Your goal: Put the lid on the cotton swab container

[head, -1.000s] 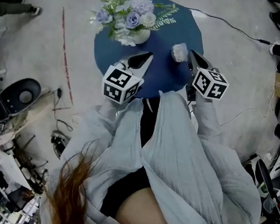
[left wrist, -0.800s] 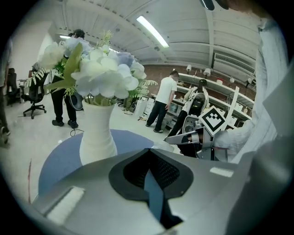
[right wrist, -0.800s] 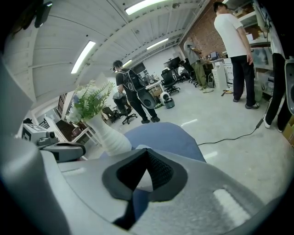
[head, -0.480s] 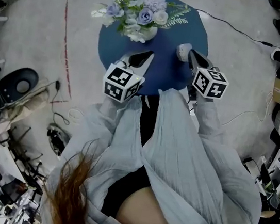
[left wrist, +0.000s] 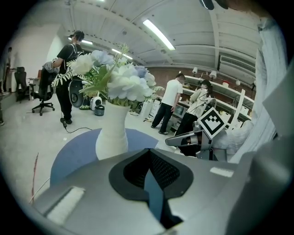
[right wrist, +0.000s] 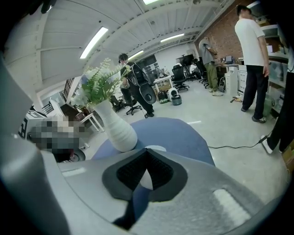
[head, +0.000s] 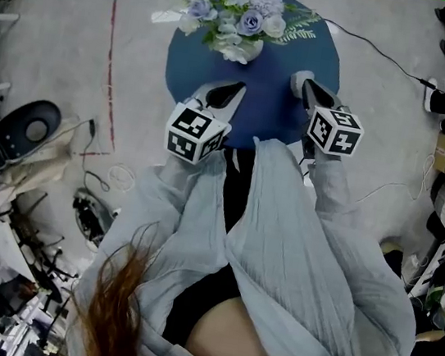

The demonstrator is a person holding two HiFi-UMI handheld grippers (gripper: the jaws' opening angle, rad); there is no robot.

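A small white cotton swab container (head: 299, 78) stands on the round blue table (head: 265, 117), toward its right side. My right gripper (head: 307, 84) is shut and empty, its tip right beside the container. In the right gripper view the container's white rim (right wrist: 154, 148) shows just past the closed tips of the right gripper (right wrist: 146, 150). My left gripper (head: 236, 90) is shut and empty over the table's near middle, the left gripper (left wrist: 148, 151) showing only blue table below it. I cannot make out a separate lid.
A white vase of blue and white flowers (head: 237, 49) stands at the table's far side, and the vase (left wrist: 111, 133) is close ahead of the left gripper. A cable (head: 382, 52) runs over the floor at right. Equipment (head: 13, 138) crowds the left; people stand around.
The head view has shifted, so the table sits further right and higher. My right gripper's tip has come closer to the container. Both grippers stay shut.
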